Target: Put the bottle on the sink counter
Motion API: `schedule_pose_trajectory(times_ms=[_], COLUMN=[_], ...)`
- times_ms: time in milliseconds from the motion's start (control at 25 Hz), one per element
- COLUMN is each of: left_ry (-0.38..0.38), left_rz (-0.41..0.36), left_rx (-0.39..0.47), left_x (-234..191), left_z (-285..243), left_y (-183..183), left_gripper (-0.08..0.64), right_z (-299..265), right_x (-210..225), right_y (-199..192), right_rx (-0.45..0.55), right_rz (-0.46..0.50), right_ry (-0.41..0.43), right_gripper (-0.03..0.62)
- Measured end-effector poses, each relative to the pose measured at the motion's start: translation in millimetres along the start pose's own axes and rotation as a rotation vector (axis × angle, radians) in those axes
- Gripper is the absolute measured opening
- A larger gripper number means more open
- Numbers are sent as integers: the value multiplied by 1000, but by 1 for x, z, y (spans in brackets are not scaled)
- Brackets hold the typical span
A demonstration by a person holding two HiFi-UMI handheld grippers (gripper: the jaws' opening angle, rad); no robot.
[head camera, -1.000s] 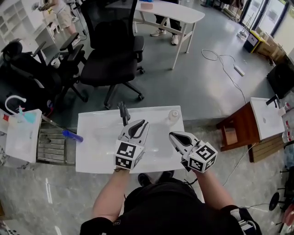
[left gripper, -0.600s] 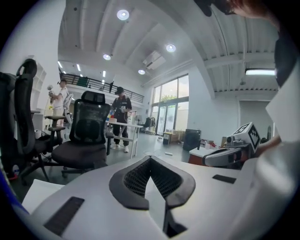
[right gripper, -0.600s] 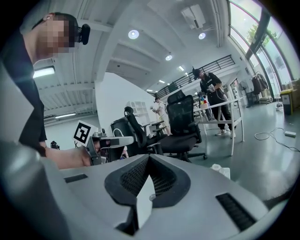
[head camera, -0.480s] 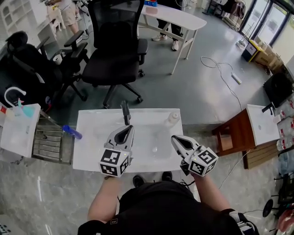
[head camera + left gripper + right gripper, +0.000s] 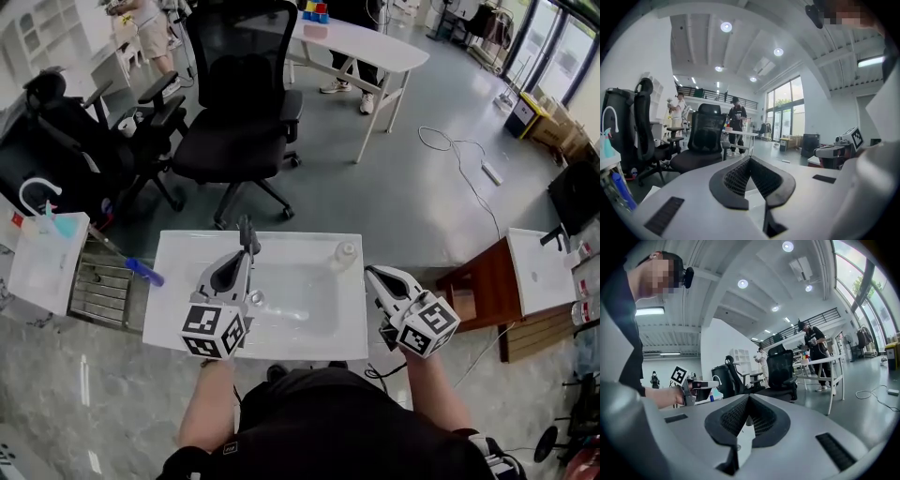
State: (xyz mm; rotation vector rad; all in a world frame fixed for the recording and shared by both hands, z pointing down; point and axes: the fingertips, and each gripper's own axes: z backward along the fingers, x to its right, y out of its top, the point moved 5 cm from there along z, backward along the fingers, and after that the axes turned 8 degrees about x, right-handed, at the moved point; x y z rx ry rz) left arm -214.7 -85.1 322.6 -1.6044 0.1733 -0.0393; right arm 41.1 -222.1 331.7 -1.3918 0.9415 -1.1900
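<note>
Shut tight, the left gripper brings its two black, cross-hatched rubber pads together at the tip, and nothing lies between them. Its smooth, pale grey plastic shell widens back to a cube of black-and-white square markers. The right gripper has the same build. It too is closed to a point, and its ribbed pads hold nothing.

Both hover over the sink counter, a glossy white rectangular slab with rounded corners and a shallow oblong basin sunk into it. A slim dark faucet rises from the far rim, just beside the left gripper's tip.

The bottle is small, rounded and clear, with a pale cap. It stands upright on the flat rim at the basin's far right corner, near the right gripper's tip but apart from it. A black mesh-backed office chair stands beyond the counter on the polished grey floor.
</note>
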Motion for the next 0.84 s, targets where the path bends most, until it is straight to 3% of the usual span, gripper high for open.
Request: schedule_pose_trajectory(times_ms=[520,840], left_ry=[-2,-2], left_rz=[-40,-36], left_rx=[-27,-46], left_x=[29,37], left_z=[-22,-26], left_y=[12,0], left_gripper=[6,6], right_z=[-5,9], right_x=[17,27], right_y=[10,-4], right_rx=[33,17], right_rz=[15,-10], right_ry=[45,20], right_gripper=[12,12])
